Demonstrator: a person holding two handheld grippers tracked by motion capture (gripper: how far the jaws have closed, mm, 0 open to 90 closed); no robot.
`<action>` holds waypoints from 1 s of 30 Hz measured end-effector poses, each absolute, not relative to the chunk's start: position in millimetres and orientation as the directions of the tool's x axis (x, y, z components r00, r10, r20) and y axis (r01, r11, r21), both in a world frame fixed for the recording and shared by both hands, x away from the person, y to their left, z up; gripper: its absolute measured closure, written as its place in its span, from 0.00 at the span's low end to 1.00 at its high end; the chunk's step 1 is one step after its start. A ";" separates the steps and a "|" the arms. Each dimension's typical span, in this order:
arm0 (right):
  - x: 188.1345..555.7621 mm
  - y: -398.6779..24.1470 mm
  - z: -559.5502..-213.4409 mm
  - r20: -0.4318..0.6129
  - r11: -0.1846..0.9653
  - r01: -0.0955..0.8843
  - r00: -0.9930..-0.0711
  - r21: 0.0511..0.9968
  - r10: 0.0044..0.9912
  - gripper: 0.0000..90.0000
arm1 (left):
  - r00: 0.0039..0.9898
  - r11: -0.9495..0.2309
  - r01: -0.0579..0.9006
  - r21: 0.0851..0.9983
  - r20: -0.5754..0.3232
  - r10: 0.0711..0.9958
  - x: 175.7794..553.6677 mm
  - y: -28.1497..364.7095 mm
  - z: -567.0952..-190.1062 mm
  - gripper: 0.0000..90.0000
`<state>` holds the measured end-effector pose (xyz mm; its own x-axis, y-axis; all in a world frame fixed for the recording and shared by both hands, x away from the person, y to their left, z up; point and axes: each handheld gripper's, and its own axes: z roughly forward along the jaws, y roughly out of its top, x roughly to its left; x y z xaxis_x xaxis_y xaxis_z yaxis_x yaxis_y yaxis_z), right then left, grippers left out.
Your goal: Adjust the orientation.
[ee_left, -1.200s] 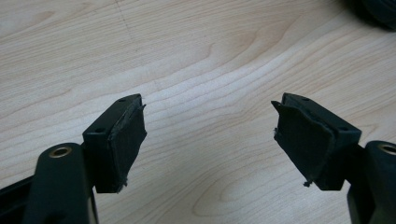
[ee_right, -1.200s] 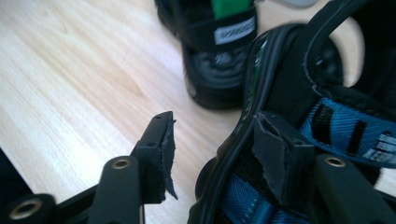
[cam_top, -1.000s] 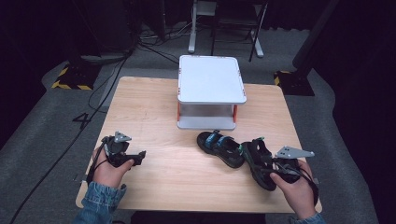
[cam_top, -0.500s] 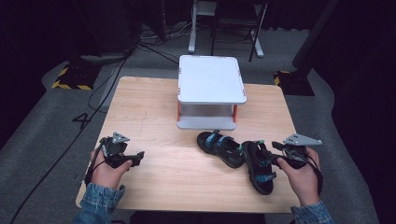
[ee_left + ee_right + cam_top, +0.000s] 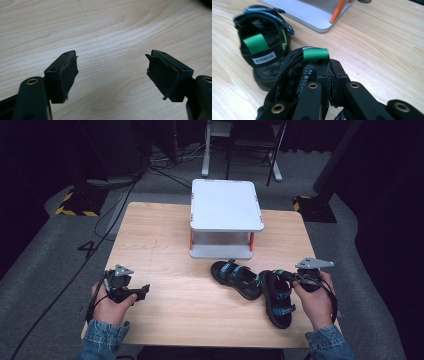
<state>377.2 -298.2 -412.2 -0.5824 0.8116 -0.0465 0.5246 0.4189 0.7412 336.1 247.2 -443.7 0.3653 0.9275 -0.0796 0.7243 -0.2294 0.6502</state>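
Right gripper [image 5: 296, 279] seen at near right counter [image 5: 165, 245] edge, jaws just closed, clamped on heel strap of near sandal [image 5: 278, 299]. Left gripper [image 5: 142, 290] held at near left, jaws apart, nothing between. Second sandal [image 5: 235, 278] lying beside first, touching. White stand [image 5: 226, 215] noted farthest back.

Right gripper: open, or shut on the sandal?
Shut on the sandal. In the right gripper view, the right gripper has its fingers pressed together on the heel strap by the green loop.
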 end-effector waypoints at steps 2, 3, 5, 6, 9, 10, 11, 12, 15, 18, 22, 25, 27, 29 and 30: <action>370.6 -298.5 -402.8 -0.044 0.413 0.511 -0.588 0.754 0.808 0.98 | 0.367 -0.227 0.724 0.652 -0.084 0.927 336.0 245.9 -443.4 0.27; 370.6 -298.5 -402.8 -0.044 0.413 0.511 -0.588 0.754 0.808 0.98 | 0.367 -0.228 0.722 0.653 -0.083 0.926 336.0 245.4 -443.0 0.27; 363.9 -296.7 -392.4 -0.067 0.420 0.486 -0.590 0.766 0.804 0.98 | 0.373 -0.234 0.718 0.656 -0.079 0.925 336.8 245.3 -442.2 0.27; 360.9 -296.0 -387.3 -0.071 0.420 0.472 -0.596 0.775 0.800 0.98 | 0.370 -0.231 0.718 0.657 -0.079 0.926 336.9 245.1 -442.1 0.27; 353.6 -292.5 -374.7 -0.100 0.426 0.437 -0.596 0.792 0.797 0.98 | 0.371 -0.229 0.718 0.657 -0.082 0.925 337.5 244.6 -441.8 0.27; 350.9 -291.0 -369.7 -0.114 0.431 0.419 -0.598 0.799 0.793 0.98 | 0.375 -0.231 0.719 0.656 -0.085 0.923 337.7 244.4 -441.6 0.27; 347.4 -288.2 -363.3 -0.126 0.432 0.399 -0.600 0.808 0.790 0.98 | 0.375 -0.233 0.719 0.655 -0.084 0.923 337.8 244.2 -441.4 0.27; 344.8 -286.0 -358.1 -0.137 0.435 0.382 -0.602 0.815 0.786 0.98 | 0.373 -0.230 0.718 0.657 -0.084 0.924 337.8 243.9 -441.3 0.27; 337.8 -278.0 -342.3 -0.157 0.439 0.339 -0.616 0.832 0.772 0.98 | 0.374 -0.228 0.717 0.658 -0.087 0.923 337.7 244.4 -440.7 0.27; 332.7 -267.3 -327.0 -0.182 0.456 0.295 -0.637 0.840 0.749 0.98 | 0.375 -0.231 0.713 0.662 -0.081 0.924 337.5 245.7 -440.4 0.27; 333.2 -247.6 -314.1 -0.192 0.476 0.253 -0.684 0.842 0.704 0.98 | 0.368 -0.223 0.719 0.658 -0.089 0.926 336.6 246.3 -441.4 0.27; 338.4 -224.8 -312.7 -0.198 0.505 0.230 -0.726 0.832 0.658 0.98 | 0.366 -0.221 0.717 0.661 -0.088 0.926 335.9 247.1 -441.0 0.27; 344.7 -207.0 -315.8 -0.203 0.523 0.216 -0.749 0.824 0.630 0.98 | 0.366 -0.219 0.719 0.659 -0.091 0.926 335.6 247.9 -440.6 0.27; 352.5 -192.2 -320.7 -0.192 0.528 0.215 -0.767 0.822 0.612 0.98 | 0.361 -0.213 0.718 0.662 -0.093 0.928 335.3 249.1 -440.5 0.27; 355.7 -187.0 -322.9 -0.187 0.532 0.216 -0.775 0.819 0.604 0.98 | 0.364 -0.218 0.717 0.662 -0.089 0.927 335.6 250.4 -440.4 0.27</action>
<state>355.7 -187.0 -322.9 -0.7750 0.6037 -0.1872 0.2164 0.5317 0.8188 335.6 250.4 -440.4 0.3644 0.9270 -0.0894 0.7168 -0.2179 0.6624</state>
